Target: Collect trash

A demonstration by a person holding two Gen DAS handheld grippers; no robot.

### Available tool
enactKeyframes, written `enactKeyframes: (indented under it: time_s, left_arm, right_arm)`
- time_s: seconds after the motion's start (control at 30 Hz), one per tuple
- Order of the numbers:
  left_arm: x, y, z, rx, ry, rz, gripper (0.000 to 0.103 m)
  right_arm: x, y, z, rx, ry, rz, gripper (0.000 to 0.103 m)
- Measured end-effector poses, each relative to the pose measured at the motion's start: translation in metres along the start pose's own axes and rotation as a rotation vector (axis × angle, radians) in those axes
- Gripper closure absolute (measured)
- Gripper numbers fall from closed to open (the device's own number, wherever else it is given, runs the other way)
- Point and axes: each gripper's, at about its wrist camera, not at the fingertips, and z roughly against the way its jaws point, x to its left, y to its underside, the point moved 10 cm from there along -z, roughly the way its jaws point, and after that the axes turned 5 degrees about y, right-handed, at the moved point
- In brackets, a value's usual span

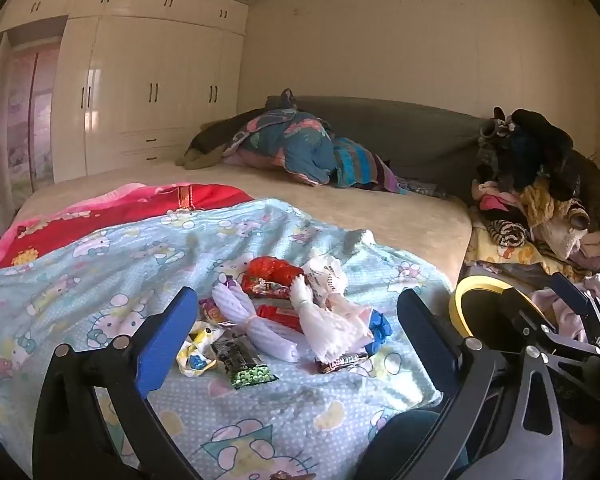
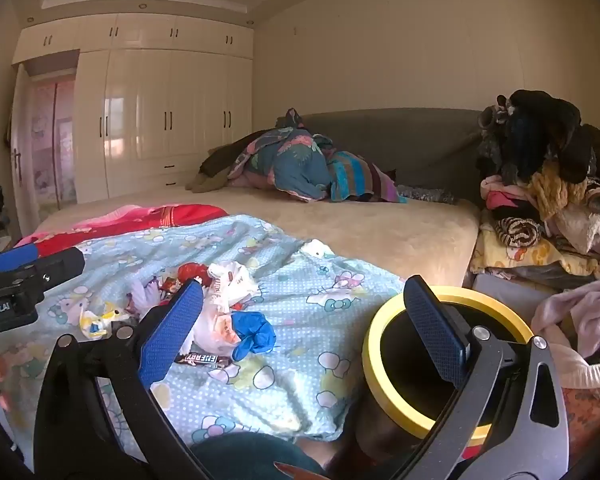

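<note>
Hovering with both left tongs and right tongs spread and empty, wrapper pile ahead between left tips on bed: light, crinkly, slippery—pinch a bunched edge.

The right gripper's right finger hides part of the yellow-rimmed bin's opening; its left finger covers the trash pile's near edge. Beyond the left gripper, foam sleeves overlap wrappers whose print is unreadable.
</note>
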Motion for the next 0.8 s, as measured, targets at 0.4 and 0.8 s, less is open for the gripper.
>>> enactKeyframes:
  time_s: [0.4,0.8]
  left_arm:
    - [-0.010,-0.004,0.007,-0.010,0.008,-0.011,0.006]
    - [-0.009,-0.002,0.008,-0.009,0.012,-0.011,0.006]
  right_arm:
    - [0.000,0.001,0.002,-0.010,0.004,0.006,0.010]
    - [0.003,-0.001,0.002,-0.009,0.004,0.007,0.010]
